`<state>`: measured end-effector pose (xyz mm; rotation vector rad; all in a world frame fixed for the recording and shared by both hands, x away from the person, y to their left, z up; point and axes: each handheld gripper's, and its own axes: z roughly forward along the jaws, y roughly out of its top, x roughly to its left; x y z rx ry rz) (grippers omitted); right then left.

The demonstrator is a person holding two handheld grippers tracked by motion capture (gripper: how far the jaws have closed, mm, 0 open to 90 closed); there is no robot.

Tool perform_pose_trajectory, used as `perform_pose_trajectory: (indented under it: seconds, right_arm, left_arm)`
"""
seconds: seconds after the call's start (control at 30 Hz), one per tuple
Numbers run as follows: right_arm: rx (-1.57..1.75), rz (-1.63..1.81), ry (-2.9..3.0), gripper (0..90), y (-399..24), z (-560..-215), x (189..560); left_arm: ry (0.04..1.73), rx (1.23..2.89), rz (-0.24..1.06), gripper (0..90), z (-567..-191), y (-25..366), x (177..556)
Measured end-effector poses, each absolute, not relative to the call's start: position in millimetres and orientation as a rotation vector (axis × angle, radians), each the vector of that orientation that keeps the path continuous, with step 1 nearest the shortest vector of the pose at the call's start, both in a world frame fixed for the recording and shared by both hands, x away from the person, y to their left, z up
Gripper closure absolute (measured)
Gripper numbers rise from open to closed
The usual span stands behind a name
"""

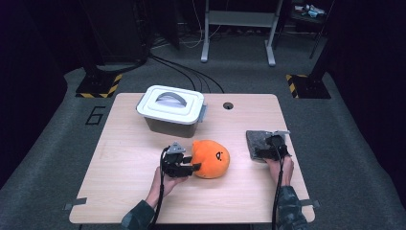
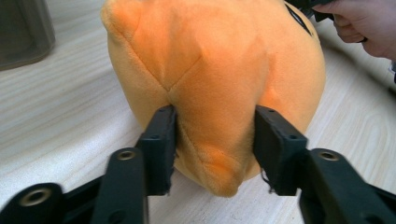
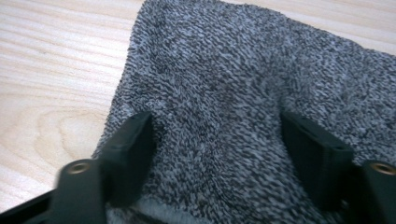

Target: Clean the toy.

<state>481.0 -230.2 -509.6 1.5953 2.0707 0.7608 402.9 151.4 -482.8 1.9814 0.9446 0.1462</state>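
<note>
1. The left gripper [image 2: 212,140] has its jaws partly closed on the orange plush toy [image 2: 215,70], pads pressing into the seamed end nearest it — a grip seems made.
2. The right gripper [image 3: 217,154] stands over the grey cloth [image 3: 243,93], jaws apart and pressed on its near edge; whether they pinch it is hard to tell.
3. Beyond the left gripper sits the lidded bin [image 1: 171,110].
4. Next, probably: lift the toy without squeezing it out — and close on the cloth.

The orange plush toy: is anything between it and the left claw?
No. The left gripper has its jaws pressed into the orange plush toy on both sides, with nothing between. The lidded bin stands behind on the table.
</note>
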Motion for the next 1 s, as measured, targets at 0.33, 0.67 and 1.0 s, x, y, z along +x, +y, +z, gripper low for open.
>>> perform_pose_trajectory:
  seconds: [0.33, 0.67, 1.0]
  right_arm:
    - [1.609, 0.847, 1.993, 68.9, -240.0, -511.4, 468.9]
    - [1.579, 0.963, 1.979, 72.6, -248.1, -497.5, 444.2]
    - [1.452, 1.09, 2.046, 72.5, -228.2, -464.6, 412.2]
  left_arm:
    - [0.906, 1.984, 0.188, 70.1, -485.7, 148.0, 396.6]
    - [0.845, 1.986, 0.224, 72.0, -483.3, 145.1, 390.7]
    - [0.816, 1.988, 0.239, 72.6, -479.6, 143.9, 389.7]
